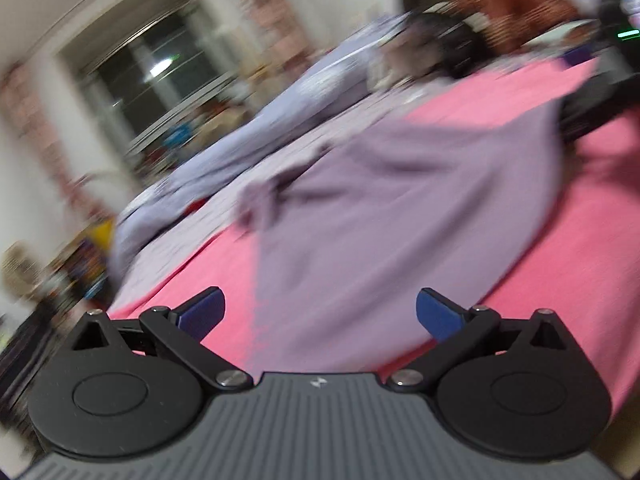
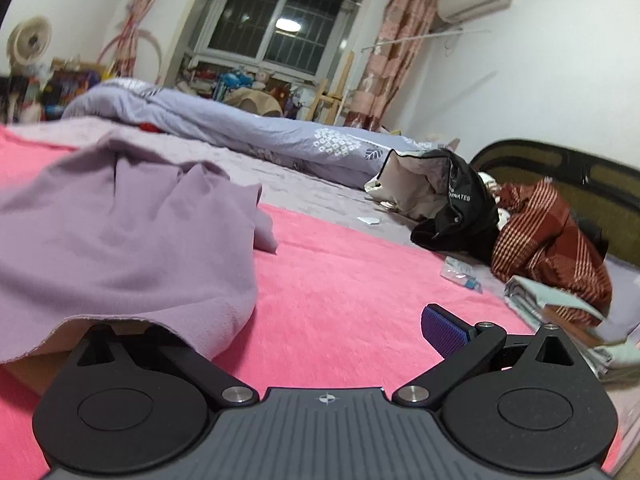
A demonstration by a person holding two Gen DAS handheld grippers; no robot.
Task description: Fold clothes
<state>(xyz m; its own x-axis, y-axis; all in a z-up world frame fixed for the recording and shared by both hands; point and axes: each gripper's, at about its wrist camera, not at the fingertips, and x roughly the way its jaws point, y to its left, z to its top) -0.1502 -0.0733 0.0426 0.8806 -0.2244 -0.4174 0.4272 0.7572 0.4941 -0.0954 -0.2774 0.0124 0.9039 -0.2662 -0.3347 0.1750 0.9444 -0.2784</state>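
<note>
A lilac garment (image 2: 132,236) lies rumpled on the pink blanket (image 2: 344,280) that covers the near part of the bed. In the left wrist view, which is tilted and smeared, its long axis runs from just ahead of the left gripper (image 1: 320,316) away toward the dark headboard (image 2: 560,168), broad at the near end and bunched into folds on the side nearer the window (image 2: 276,24).

The left gripper's blue pads (image 1: 438,314) stand spread wide, nothing between them — the near edge of the garment lies just beyond.

The right gripper (image 2: 304,332) is also spread; one blue pad shows, and the other finger is hidden beneath the garment's raised hem, which drapes over it. Whether cloth touches that pad I cannot tell.

Beside the headboard sit a black jacket (image 2: 460,216) and a red striped cloth (image 2: 548,240). A pale blue quilt (image 2: 240,128) stretches below the window.
</note>
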